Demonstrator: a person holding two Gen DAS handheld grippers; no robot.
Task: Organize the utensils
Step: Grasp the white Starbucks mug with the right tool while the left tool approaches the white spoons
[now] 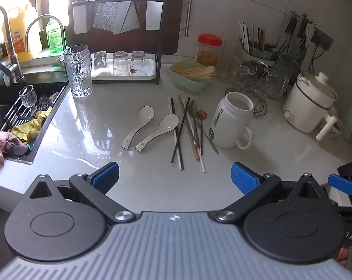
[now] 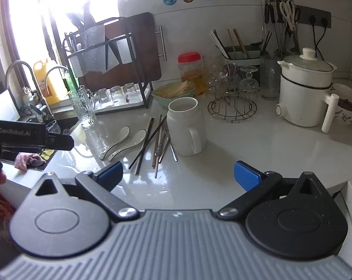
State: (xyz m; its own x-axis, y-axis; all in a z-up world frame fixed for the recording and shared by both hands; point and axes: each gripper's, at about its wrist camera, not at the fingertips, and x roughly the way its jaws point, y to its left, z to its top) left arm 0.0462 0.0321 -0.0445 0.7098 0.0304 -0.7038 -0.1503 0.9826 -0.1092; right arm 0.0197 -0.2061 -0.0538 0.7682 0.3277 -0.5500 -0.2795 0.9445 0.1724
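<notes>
L tongs [image 1: 174, 177] wide apart, empty, above near edge of surface [image 1: 94, 126]. L to R on surface: tall textured glass [image 1: 78, 71] by sink [image 1: 15, 116]; two white ceramic spoons [image 1: 150, 128] side by side, bowls pointing away; touching them, loose pile of chopsticks & metal utensils [image 1: 189, 126]; white mug [image 1: 231, 122] upright just R of pile, handle toward camera. R tongs [image 2: 178, 175] also wide, empty, near pile.

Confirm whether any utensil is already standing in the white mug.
No. The white mug shows an empty opening, and the chopsticks and two spoons lie flat on the counter beside it.
</notes>
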